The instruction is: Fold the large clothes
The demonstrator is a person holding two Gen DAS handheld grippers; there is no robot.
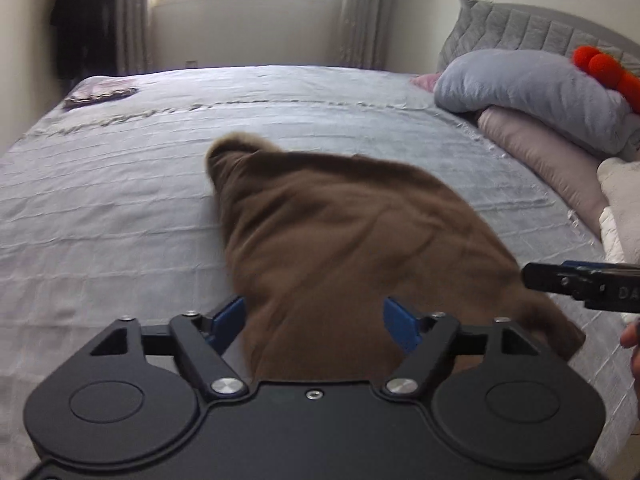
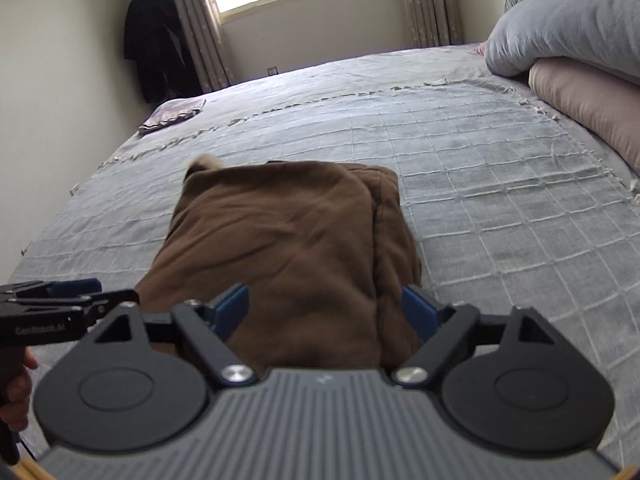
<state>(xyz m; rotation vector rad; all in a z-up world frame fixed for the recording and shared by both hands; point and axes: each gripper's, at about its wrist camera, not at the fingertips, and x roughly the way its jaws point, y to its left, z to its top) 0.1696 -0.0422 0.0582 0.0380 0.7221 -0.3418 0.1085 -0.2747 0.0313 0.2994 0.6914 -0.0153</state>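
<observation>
A brown fleece garment (image 1: 340, 240) lies folded into a thick bundle on the grey bedspread (image 1: 120, 200). My left gripper (image 1: 316, 320) is open, its blue pads on either side of the garment's near end. My right gripper (image 2: 326, 312) is also open, straddling the near end of the same garment (image 2: 288, 248). The right gripper shows at the right edge of the left wrist view (image 1: 580, 284). The left gripper shows at the left edge of the right wrist view (image 2: 68, 300). Neither one pinches the cloth.
Pillows and a grey duvet (image 1: 540, 92) are piled at the headboard on the right, with an orange toy (image 1: 600, 68). A small folded patterned cloth (image 1: 100, 94) lies at the bed's far left corner. A dark coat (image 2: 154, 36) hangs on the wall by the window.
</observation>
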